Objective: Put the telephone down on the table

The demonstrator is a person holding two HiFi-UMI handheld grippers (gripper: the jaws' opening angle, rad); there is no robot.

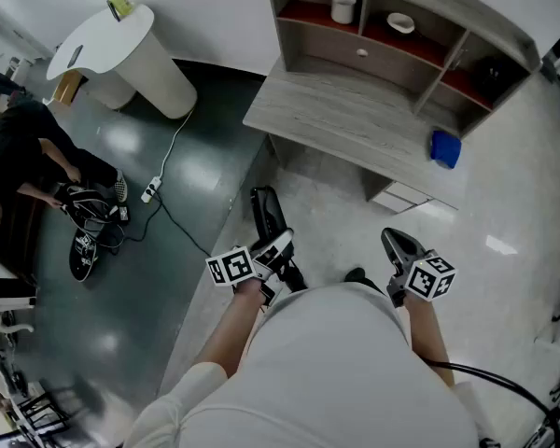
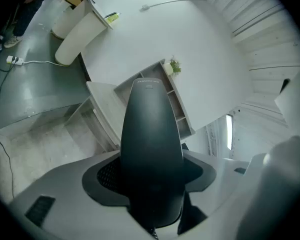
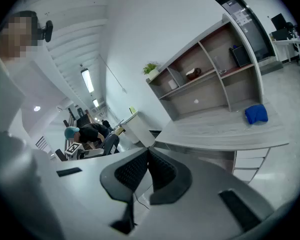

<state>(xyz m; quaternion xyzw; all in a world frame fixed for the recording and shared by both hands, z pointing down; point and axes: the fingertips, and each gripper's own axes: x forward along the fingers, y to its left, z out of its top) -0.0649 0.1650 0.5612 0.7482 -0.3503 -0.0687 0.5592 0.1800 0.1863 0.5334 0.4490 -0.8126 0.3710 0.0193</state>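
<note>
My left gripper (image 1: 273, 241) is shut on a black telephone handset (image 1: 266, 213), held low in front of my body over the floor. In the left gripper view the handset (image 2: 151, 154) stands up between the jaws and fills the middle, pointing toward the grey wooden table (image 2: 105, 109). That table (image 1: 355, 124) lies ahead of both grippers, some way off. My right gripper (image 1: 399, 245) hangs to the right, jaws shut with nothing in them; its pads (image 3: 162, 171) meet in the right gripper view.
A shelf unit on the table holds a white cup (image 1: 343, 7) and a bowl (image 1: 400, 23). A blue object (image 1: 445, 147) lies at the table's right end. A white round stand (image 1: 121, 54), a power strip (image 1: 150, 189) with cable and a seated person (image 1: 28, 157) are at left.
</note>
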